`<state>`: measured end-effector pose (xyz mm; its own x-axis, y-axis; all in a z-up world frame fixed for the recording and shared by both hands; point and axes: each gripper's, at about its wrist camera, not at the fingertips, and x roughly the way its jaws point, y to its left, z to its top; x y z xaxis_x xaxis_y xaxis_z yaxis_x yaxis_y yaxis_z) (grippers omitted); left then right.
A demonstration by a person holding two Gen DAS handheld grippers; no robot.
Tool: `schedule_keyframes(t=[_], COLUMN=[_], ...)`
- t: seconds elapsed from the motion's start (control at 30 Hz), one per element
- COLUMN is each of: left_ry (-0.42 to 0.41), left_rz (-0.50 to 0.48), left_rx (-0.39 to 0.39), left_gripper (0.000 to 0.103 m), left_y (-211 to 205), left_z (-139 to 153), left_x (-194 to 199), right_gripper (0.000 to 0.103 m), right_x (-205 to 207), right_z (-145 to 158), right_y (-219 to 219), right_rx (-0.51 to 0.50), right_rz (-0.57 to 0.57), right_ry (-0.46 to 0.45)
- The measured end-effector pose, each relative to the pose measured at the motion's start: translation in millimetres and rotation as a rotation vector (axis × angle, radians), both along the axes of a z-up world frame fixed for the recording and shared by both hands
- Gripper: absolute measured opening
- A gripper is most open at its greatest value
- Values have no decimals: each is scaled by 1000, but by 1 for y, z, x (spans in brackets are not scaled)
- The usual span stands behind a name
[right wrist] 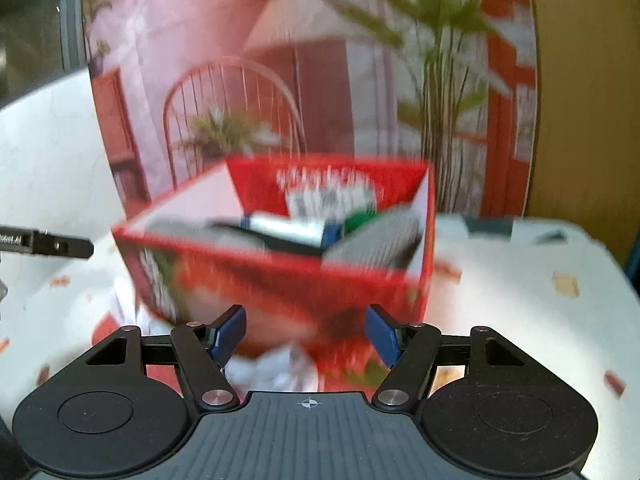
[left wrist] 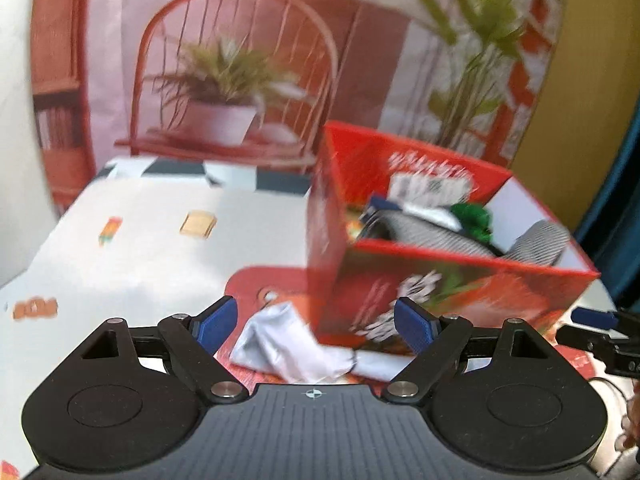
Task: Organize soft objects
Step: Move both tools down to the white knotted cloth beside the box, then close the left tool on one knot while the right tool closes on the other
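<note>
Both spread wide, empty: left hand-held gripper (left wrist: 316, 326), right hand-held gripper (right wrist: 306, 332). White crumpled cloth (left wrist: 292, 350) on worktop (left wrist: 140, 248), touching red carton (left wrist: 448, 280) holding striped fabric. Risk: snagging carton, tipping contents out.

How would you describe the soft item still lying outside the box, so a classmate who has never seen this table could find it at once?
Start at the red box on the white patterned tablecloth. At the foot of its near corner lies a crumpled pale grey-white cloth, between the open fingers of the left hand-held gripper. Unlike the striped grey and green items, it lies outside the box.
</note>
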<state>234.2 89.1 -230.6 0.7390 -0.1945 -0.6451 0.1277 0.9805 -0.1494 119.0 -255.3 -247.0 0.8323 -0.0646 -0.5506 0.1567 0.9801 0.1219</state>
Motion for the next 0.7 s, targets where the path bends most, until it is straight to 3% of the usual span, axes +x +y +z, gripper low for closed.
schedule_keyframes(t=[0.27, 0.4, 0.47, 0.53, 0.57, 0.7], left_ry=[122, 154, 148, 146, 146, 148], left_rz=[112, 104, 113, 128, 136, 131], left_rx=[-72, -74, -27, 17, 24, 1], left_gripper=[86, 84, 68, 54, 43, 23], left_y=[19, 17, 13, 12, 14, 22], left_z=[-47, -60, -64, -65, -64, -59], left_x=[33, 40, 38, 35, 33, 23], right_gripper=[60, 55, 51, 39, 38, 24], right_x=[30, 45, 49, 51, 51, 48], right_z=[-45, -58, -63, -67, -68, -68], right_y=[1, 0, 1, 2, 3, 3], right_rx=[97, 146, 155, 175, 177, 183], right_rz=[-39, -45, -43, -41, -45, -38], right_ry=[110, 150, 163, 173, 176, 181])
